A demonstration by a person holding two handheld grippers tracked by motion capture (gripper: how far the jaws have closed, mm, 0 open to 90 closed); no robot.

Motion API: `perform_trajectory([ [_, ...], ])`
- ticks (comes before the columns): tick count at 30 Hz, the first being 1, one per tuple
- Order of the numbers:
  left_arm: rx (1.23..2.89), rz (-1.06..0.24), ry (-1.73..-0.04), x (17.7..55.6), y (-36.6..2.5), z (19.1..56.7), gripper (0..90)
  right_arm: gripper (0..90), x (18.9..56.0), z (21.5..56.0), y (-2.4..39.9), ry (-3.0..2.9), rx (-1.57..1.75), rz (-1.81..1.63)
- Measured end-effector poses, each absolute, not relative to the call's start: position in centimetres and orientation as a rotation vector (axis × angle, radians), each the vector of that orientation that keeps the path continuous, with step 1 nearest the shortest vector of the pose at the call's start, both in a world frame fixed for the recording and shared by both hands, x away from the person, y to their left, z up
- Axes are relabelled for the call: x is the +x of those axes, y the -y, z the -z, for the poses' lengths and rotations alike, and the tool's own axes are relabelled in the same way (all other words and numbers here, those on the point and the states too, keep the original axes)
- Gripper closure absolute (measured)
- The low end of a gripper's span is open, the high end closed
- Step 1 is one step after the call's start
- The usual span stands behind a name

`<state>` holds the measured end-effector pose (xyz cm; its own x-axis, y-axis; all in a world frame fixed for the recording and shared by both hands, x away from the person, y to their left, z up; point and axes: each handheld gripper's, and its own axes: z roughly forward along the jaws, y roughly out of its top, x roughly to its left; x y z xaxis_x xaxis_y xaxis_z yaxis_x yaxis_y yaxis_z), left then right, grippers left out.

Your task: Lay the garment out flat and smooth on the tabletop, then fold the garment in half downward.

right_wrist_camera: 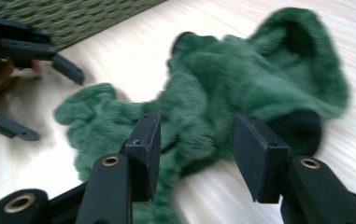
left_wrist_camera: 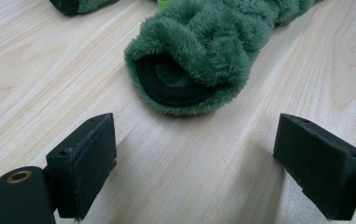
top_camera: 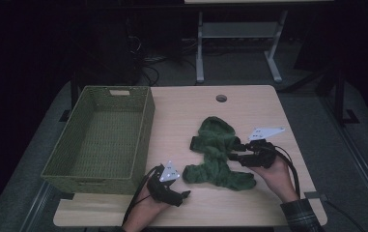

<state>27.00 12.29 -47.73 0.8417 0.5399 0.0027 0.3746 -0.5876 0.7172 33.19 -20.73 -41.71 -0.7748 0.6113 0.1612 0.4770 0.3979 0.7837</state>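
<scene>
The left claw (left_wrist_camera: 194,154) stands wide, nothing between its pads, which hover just above the bare wooden worktop (left_wrist_camera: 35,74); straight ahead of it lies the open cuff end of a green fleece garment (left_wrist_camera: 199,51), its dark lining showing, near but not touching. The right claw (right_wrist_camera: 196,149) is partly open, its two black jaws set over the middle of the same garment with fleece seen in the gap, though blur leaves it unclear whether the pads press on the fabric. From above, the garment (top_camera: 218,154) sprawls crumpled on the right-centre of the worktop (top_camera: 181,108), the left claw (top_camera: 184,195) at its lower-left end and the right claw (top_camera: 237,152) at its right edge. The high view alone gives the whole woven green basket (top_camera: 99,137) on the worktop's left, close beside the left hand (top_camera: 145,208); the right gripper view catches just its woven wall (right_wrist_camera: 73,16) behind the other claw (right_wrist_camera: 54,100)
</scene>
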Motion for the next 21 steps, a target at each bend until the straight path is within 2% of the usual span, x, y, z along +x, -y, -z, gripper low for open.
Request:
perform_trajectory([
  [13, 2.262, -0.280, -0.660, 27.0, -12.6, 47.7, 13.2, 54.5, 31.5, 41.8, 16.8, -2.594, 0.845, -1.380],
  [21, 2.264, -0.280, -0.655, 27.1, -12.6, 47.7, 13.2, 62.7, 30.3, 42.3, 13.5, -2.681, 0.730, -1.386],
])
